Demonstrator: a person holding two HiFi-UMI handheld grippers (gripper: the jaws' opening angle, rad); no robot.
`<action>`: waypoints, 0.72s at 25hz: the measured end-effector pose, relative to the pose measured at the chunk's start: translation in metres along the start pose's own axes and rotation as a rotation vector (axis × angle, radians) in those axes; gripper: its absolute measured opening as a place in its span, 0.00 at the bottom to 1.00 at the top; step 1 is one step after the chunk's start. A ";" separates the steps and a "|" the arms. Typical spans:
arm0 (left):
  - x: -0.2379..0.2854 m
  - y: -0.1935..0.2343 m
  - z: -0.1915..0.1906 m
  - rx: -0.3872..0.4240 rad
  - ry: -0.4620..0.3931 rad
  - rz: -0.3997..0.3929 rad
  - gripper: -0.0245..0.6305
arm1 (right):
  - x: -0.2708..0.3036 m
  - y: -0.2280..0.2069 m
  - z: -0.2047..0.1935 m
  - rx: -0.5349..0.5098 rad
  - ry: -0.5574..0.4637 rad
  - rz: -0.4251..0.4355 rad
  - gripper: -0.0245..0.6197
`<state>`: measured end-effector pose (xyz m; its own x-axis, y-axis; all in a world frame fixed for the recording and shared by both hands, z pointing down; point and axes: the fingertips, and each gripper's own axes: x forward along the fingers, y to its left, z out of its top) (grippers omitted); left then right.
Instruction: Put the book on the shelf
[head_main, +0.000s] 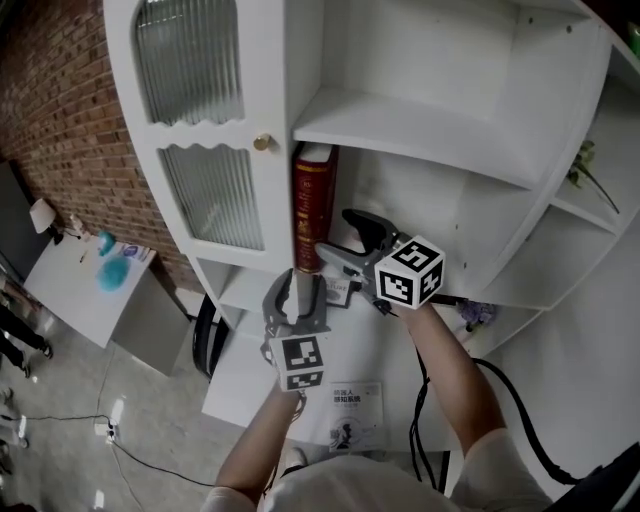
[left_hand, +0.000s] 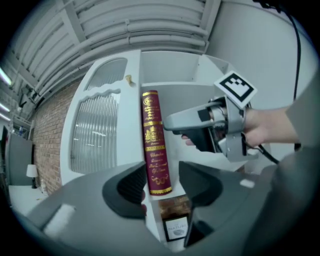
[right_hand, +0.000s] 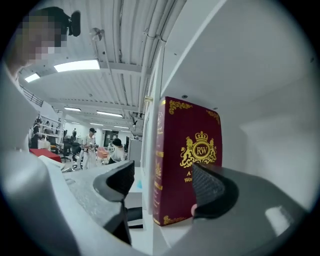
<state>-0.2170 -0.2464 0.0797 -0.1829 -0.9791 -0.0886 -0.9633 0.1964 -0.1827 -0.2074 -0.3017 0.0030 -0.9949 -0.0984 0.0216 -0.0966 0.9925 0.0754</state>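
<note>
A dark red book with gold lettering (head_main: 312, 205) stands upright on the white shelf (head_main: 440, 130), against the left wall of the open compartment. My left gripper (head_main: 297, 285) is level in front of the book's lower spine (left_hand: 154, 140), and its jaws stand open on either side of the spine. My right gripper (head_main: 338, 240) comes in from the right toward the book's cover (right_hand: 192, 155), also open, with the cover beyond its fingers. In the left gripper view the right gripper (left_hand: 182, 131) hovers just right of the spine. Neither gripper's pads press on the book.
A cabinet door with ribbed glass and a brass knob (head_main: 262, 142) is just left of the book. A small framed picture (left_hand: 176, 227) sits on the shelf below. A white booklet (head_main: 355, 412) lies on the low ledge. Side shelves with flowers (head_main: 585, 165) curve off right.
</note>
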 end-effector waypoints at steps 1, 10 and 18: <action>-0.007 -0.001 0.001 -0.013 -0.003 -0.014 0.36 | -0.007 0.005 0.000 -0.001 -0.008 -0.014 0.59; -0.045 -0.004 -0.022 -0.119 0.048 -0.117 0.16 | -0.064 0.048 -0.041 0.074 -0.003 -0.157 0.32; -0.074 -0.006 -0.024 -0.213 0.065 -0.256 0.05 | -0.105 0.082 -0.071 0.108 0.019 -0.293 0.10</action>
<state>-0.2022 -0.1767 0.1106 0.0643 -0.9979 -0.0023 -0.9978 -0.0643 0.0188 -0.1086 -0.2149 0.0777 -0.9237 -0.3817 0.0337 -0.3826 0.9236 -0.0252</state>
